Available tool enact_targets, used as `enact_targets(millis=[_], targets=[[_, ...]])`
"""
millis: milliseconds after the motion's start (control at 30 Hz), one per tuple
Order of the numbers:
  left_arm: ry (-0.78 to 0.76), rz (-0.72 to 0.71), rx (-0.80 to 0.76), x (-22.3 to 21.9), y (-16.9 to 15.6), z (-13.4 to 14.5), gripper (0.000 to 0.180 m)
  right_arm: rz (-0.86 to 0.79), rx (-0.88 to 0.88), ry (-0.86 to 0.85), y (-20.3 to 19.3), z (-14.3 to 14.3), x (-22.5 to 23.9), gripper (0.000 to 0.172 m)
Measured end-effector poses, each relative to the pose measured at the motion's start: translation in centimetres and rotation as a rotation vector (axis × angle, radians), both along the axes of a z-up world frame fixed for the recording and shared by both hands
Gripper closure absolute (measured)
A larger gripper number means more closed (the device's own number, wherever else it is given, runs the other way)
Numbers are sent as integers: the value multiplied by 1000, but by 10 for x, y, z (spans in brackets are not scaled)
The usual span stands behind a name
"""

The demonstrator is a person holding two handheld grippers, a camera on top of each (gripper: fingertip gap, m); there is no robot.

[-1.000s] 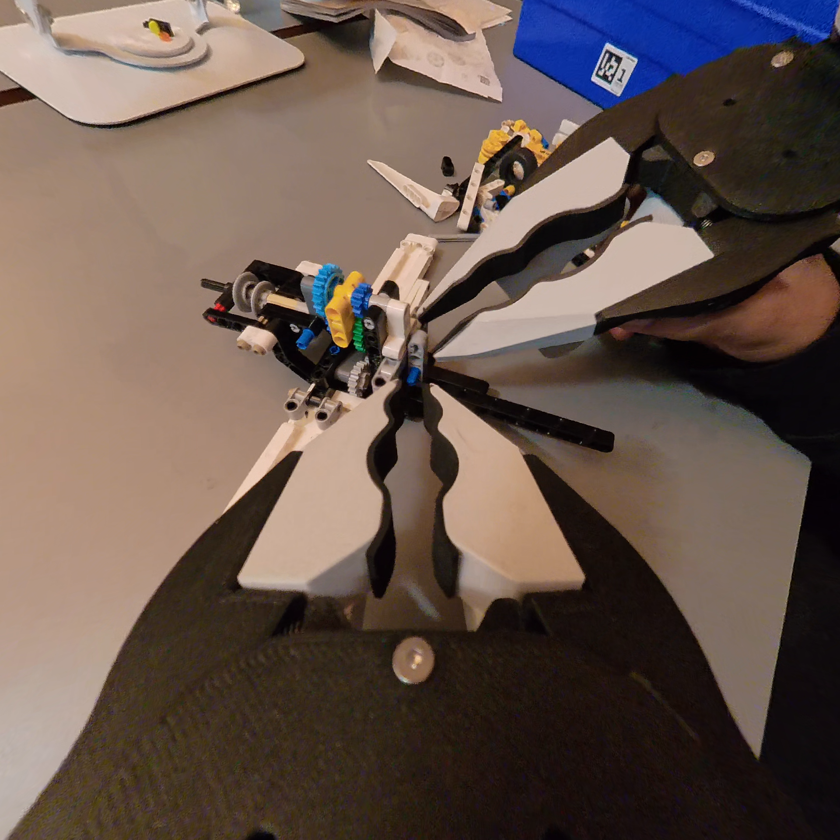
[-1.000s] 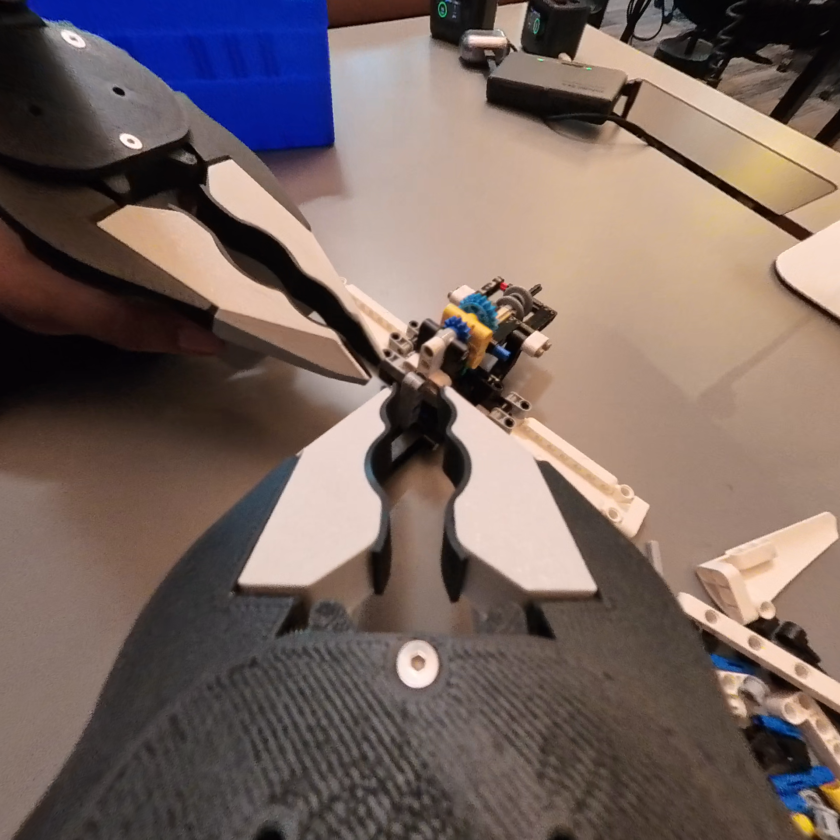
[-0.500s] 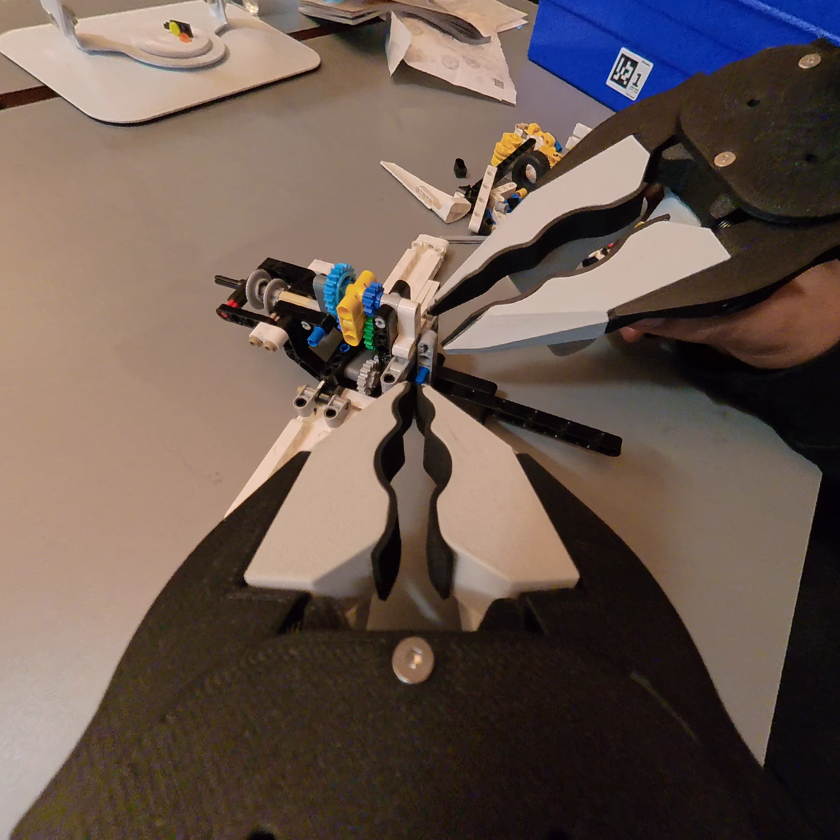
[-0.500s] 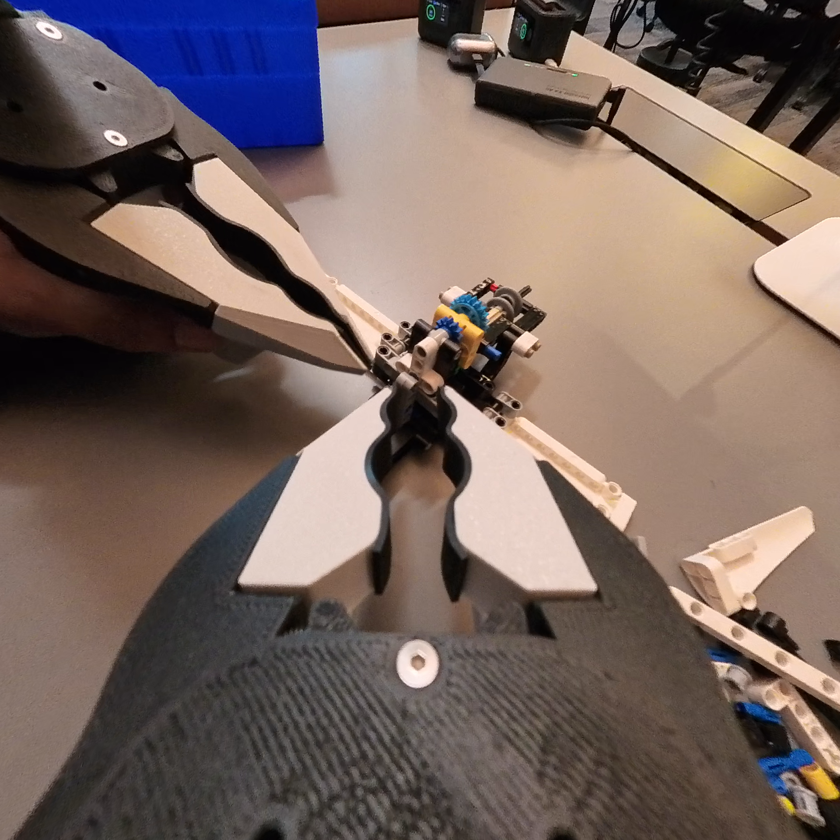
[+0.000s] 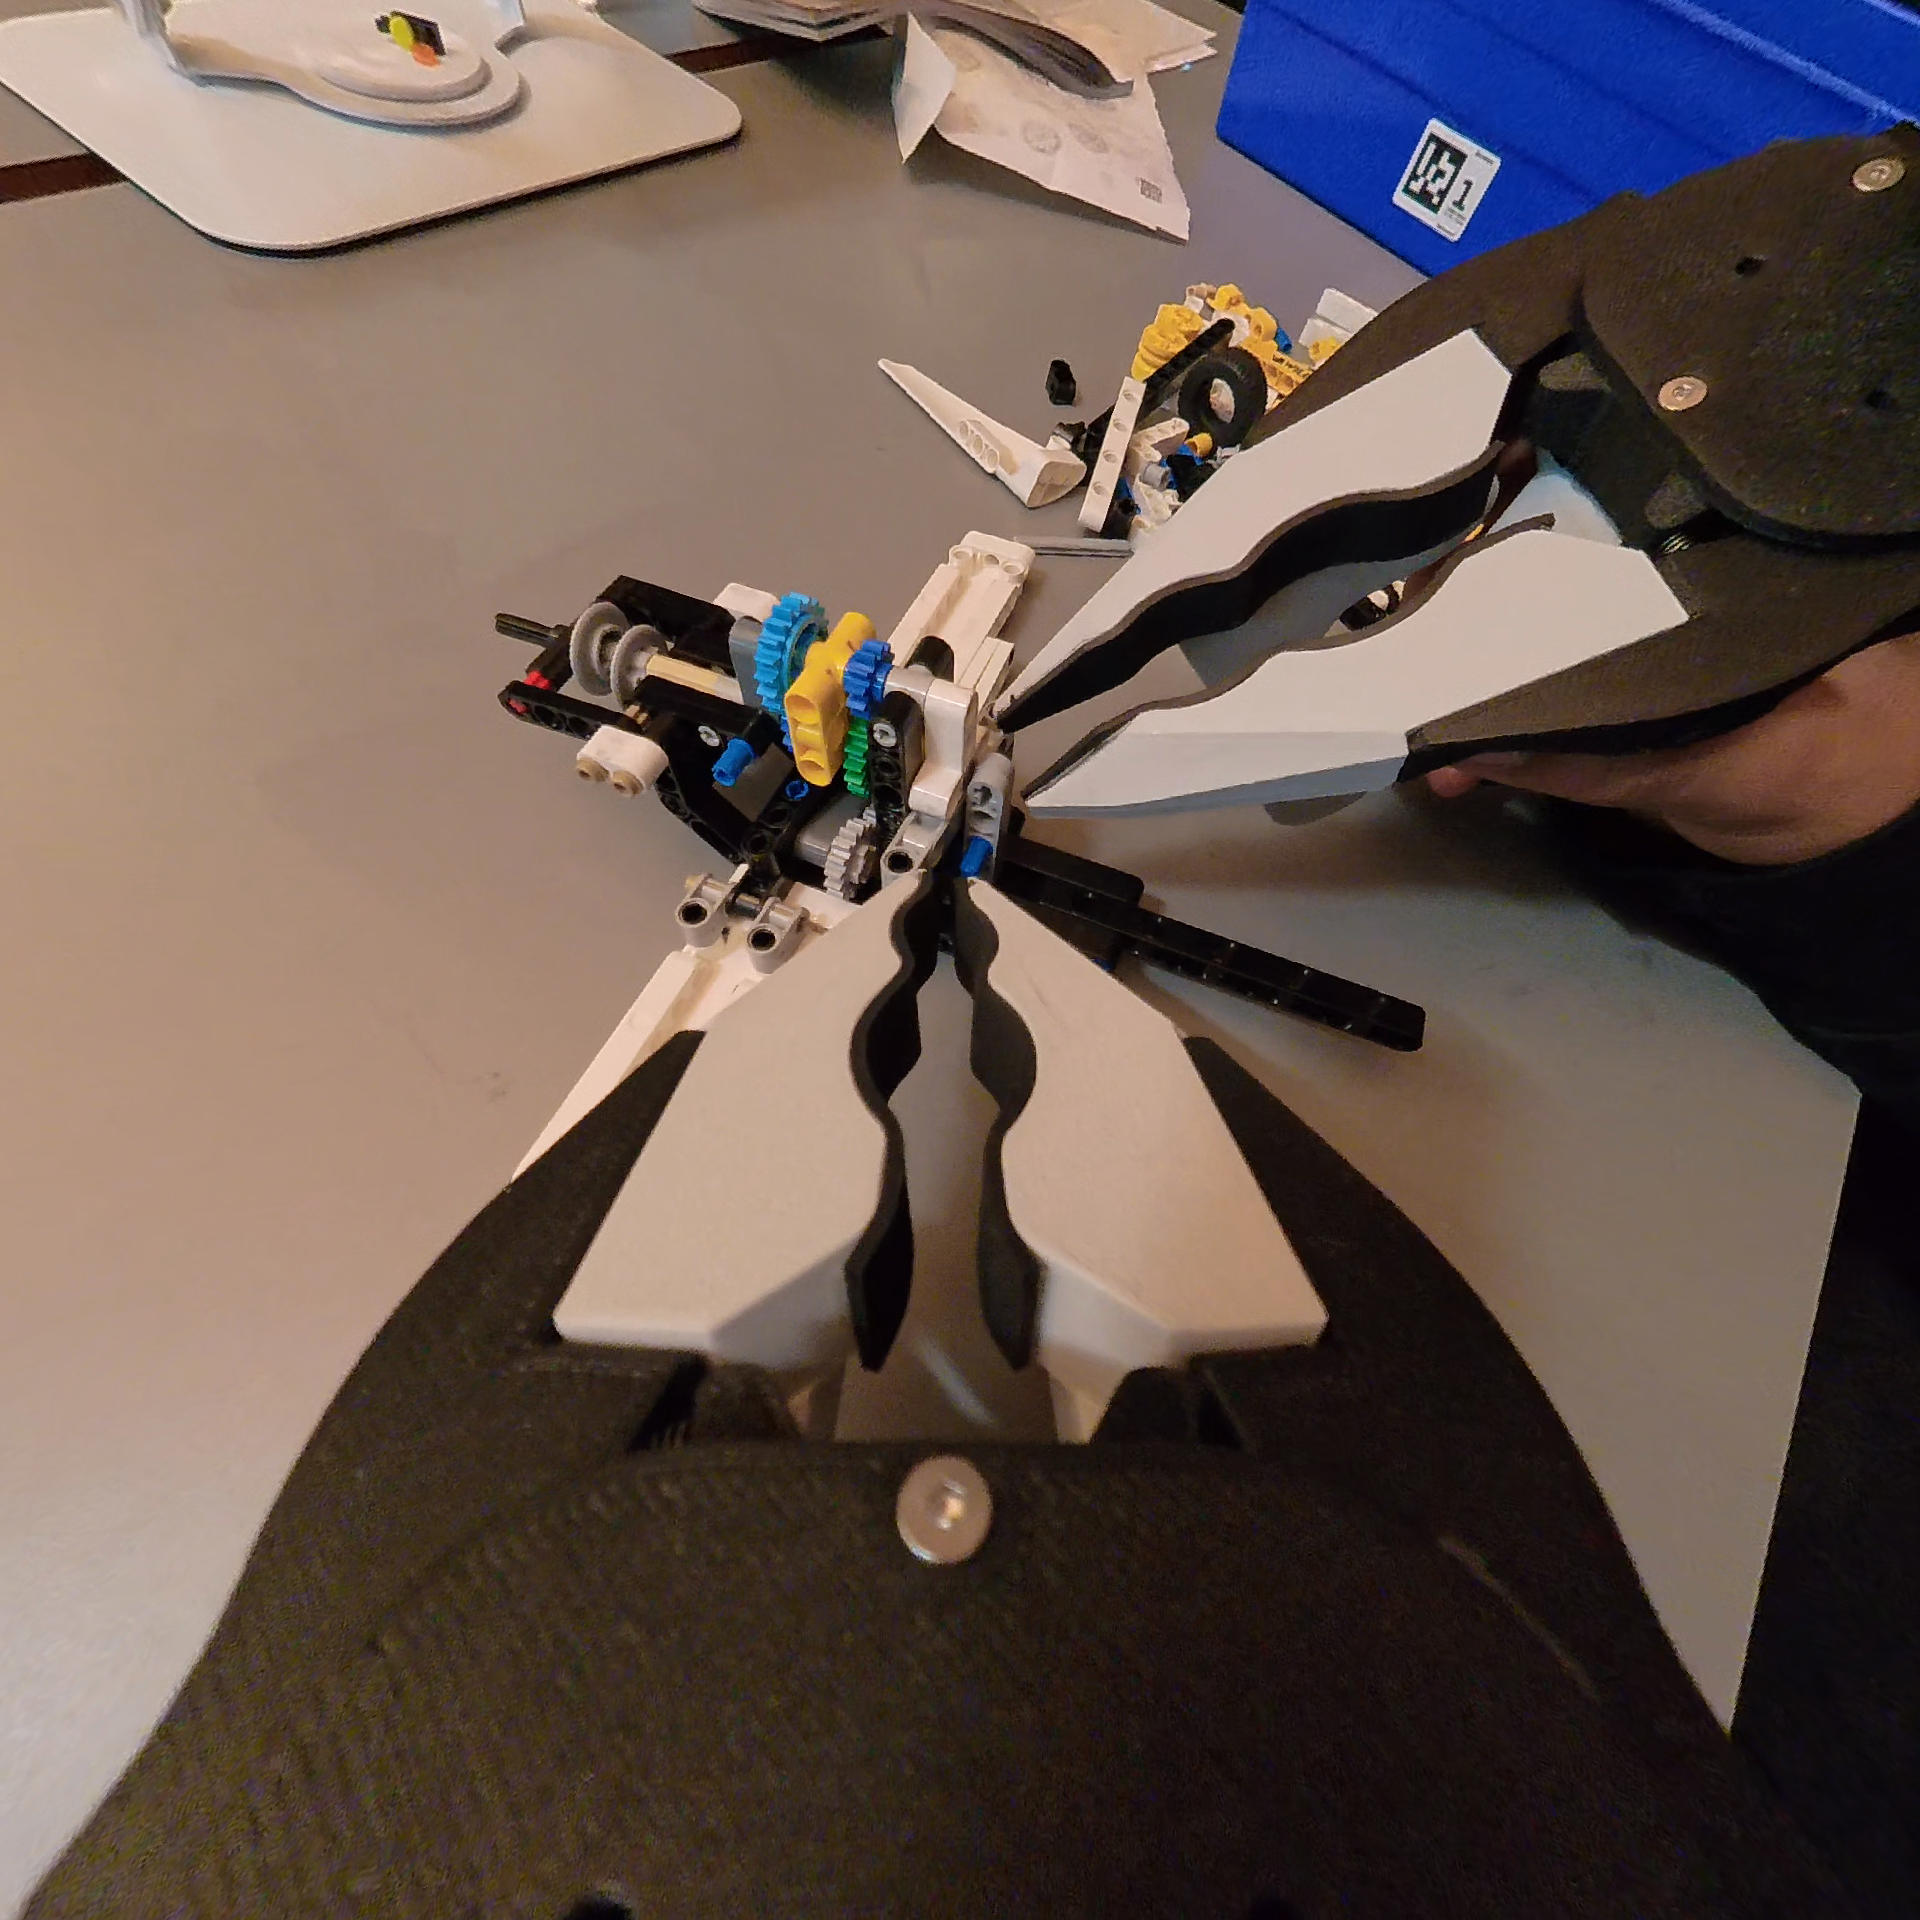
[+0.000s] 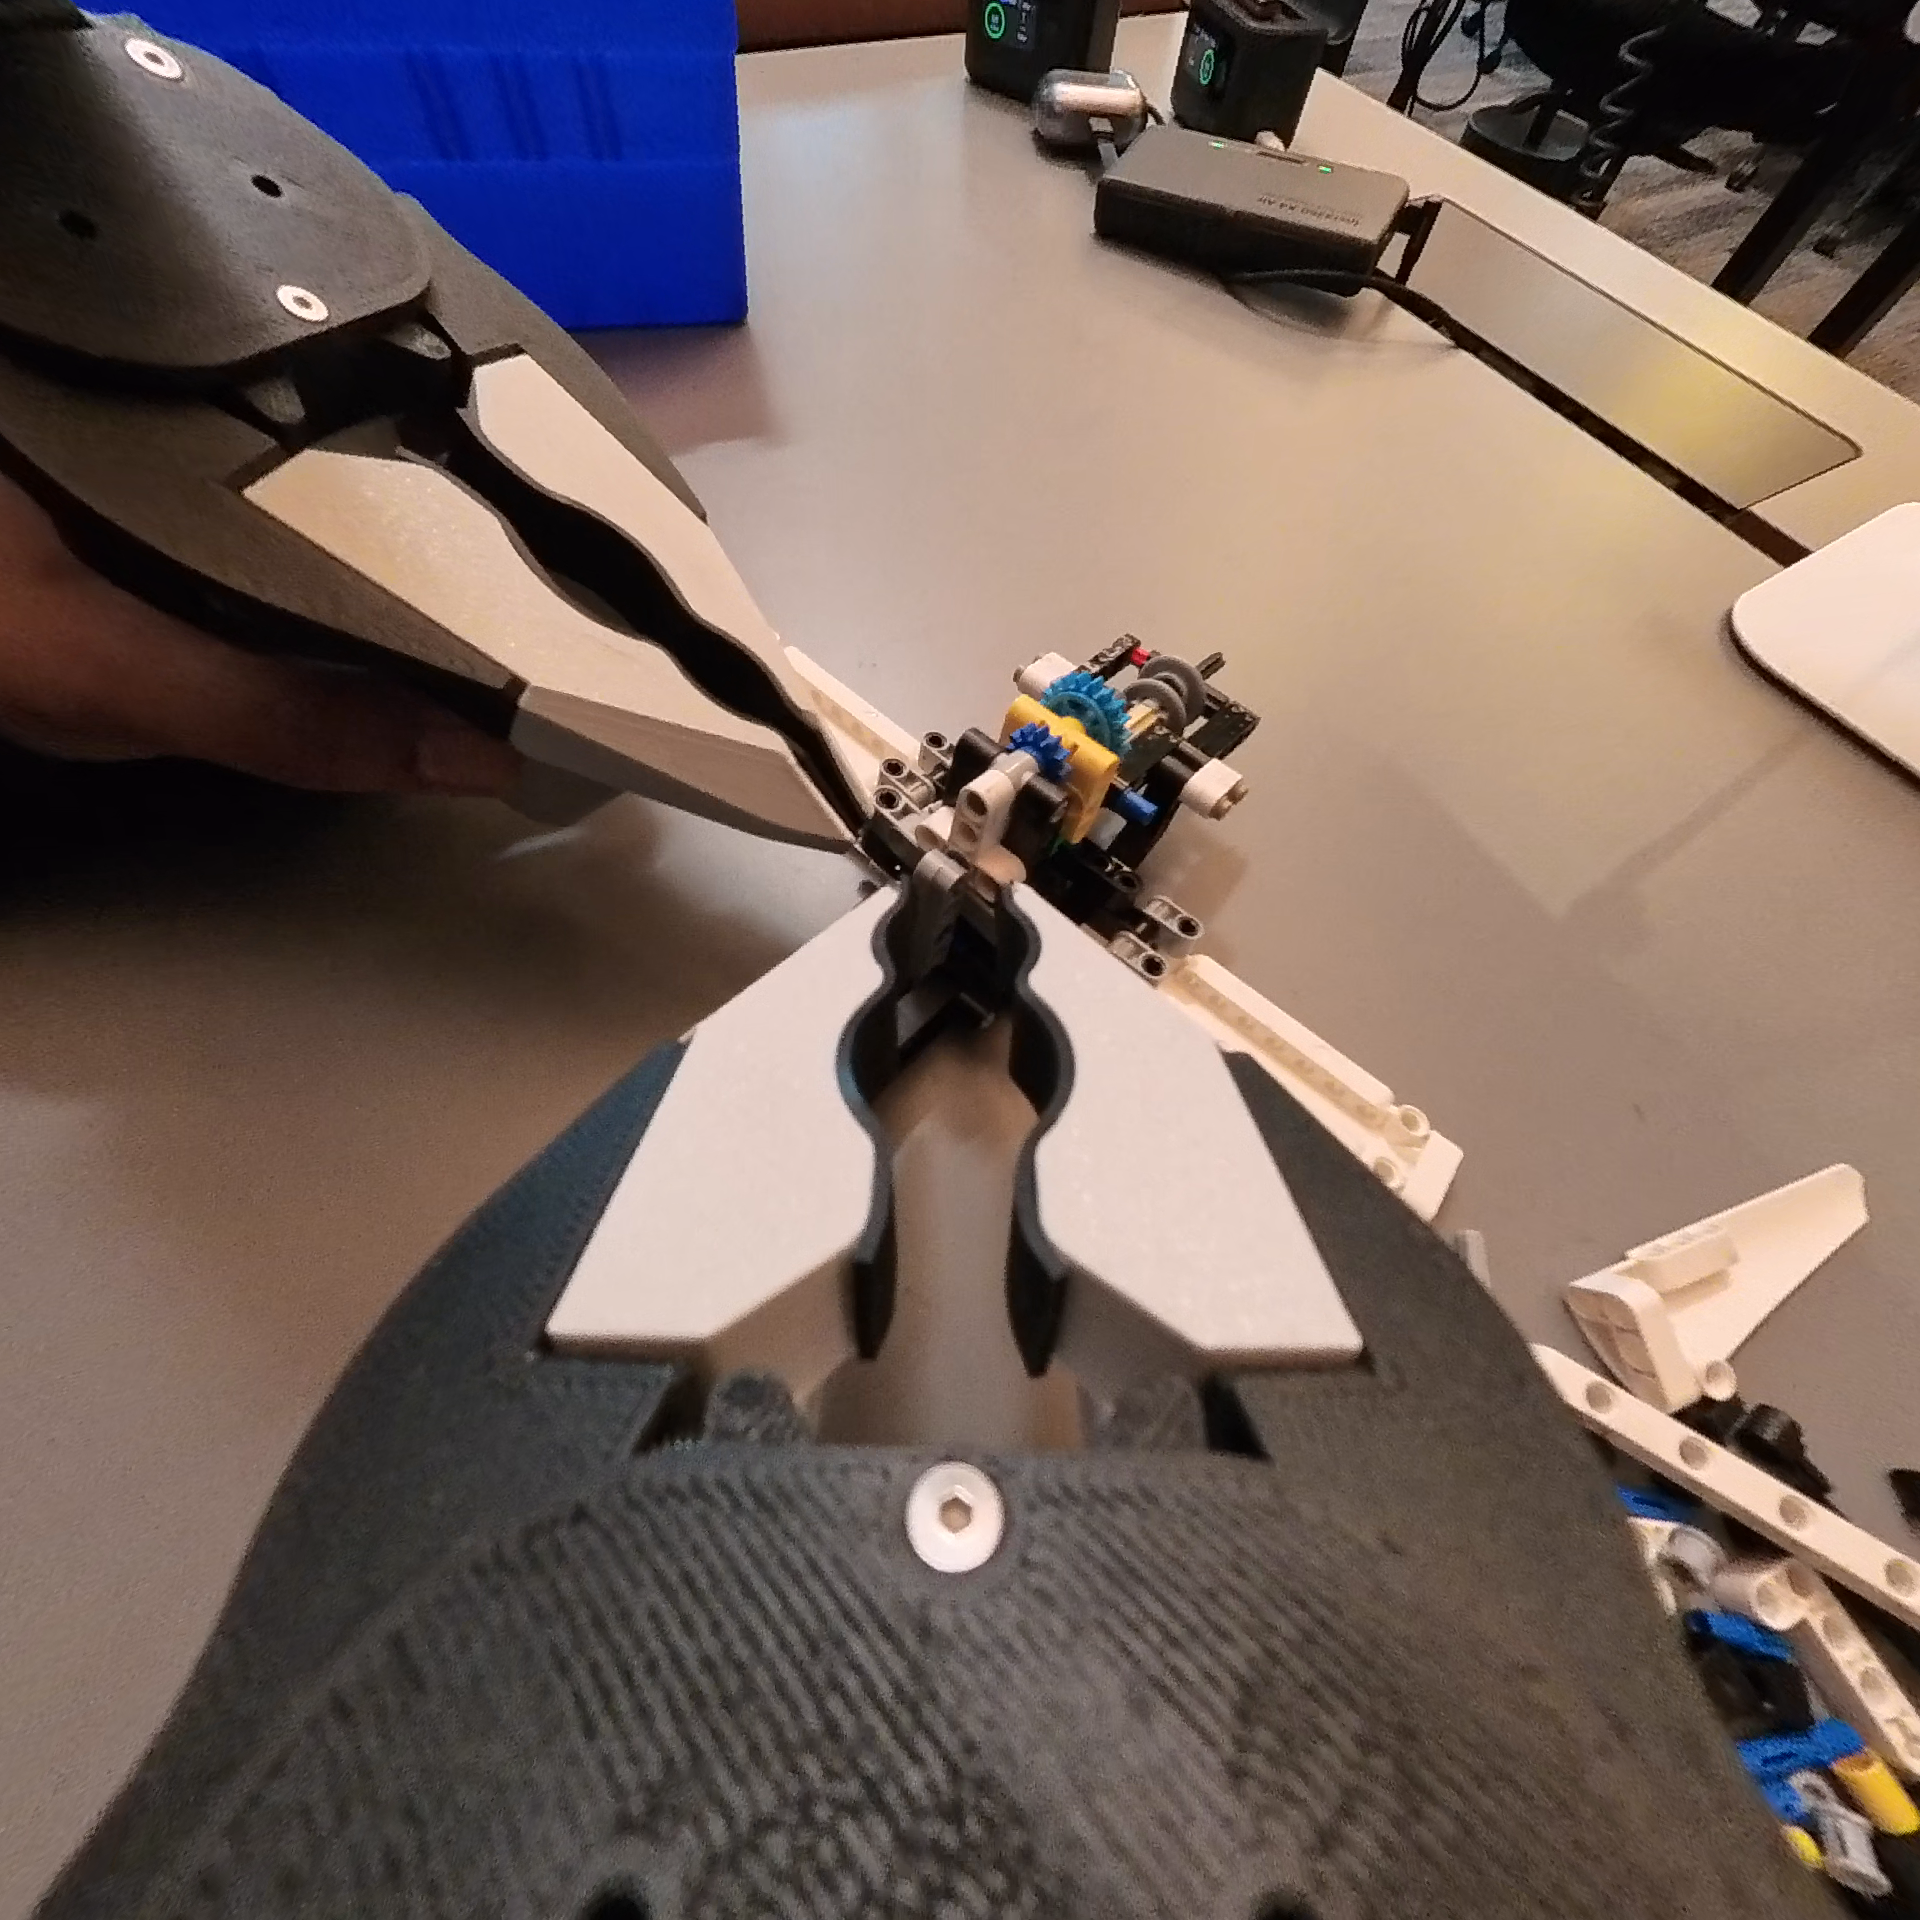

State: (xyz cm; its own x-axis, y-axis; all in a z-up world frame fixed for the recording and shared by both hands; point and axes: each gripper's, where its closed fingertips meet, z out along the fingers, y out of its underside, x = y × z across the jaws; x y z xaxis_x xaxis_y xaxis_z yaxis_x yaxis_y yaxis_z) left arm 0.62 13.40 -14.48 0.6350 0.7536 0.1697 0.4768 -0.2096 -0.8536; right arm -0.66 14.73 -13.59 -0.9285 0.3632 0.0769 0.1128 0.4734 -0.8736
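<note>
Grey-fingered left gripper [image 5: 940, 883]: tips nearly together at the model's [image 5: 831, 727] near edge, grip unclear. Right gripper [image 6: 961, 904]: clamped on the model's grey end piece [image 6: 935, 883]. Model lay mid-table [image 5: 260, 623], by loose parts [image 5: 1174, 416]. Risk: opposed pulling could pop pieces apart. Room: open left; blue bin [image 5: 1558, 83] behind.

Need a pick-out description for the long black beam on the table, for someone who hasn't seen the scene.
Start at the grey table and find the toy-brick gear assembly at its middle, where both grippers meet. The long black beam juts from the assembly's base toward the table's right edge, lying flat. Unlike the white beams nearby, it is black, with a row of small holes.
</note>
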Motion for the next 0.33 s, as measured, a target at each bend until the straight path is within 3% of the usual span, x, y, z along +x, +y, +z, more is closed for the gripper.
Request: enact_targets(millis=[333], targets=[[-30, -14, 65, 0, 0, 2, 180, 10, 4, 13, -1, 1, 2, 161]])
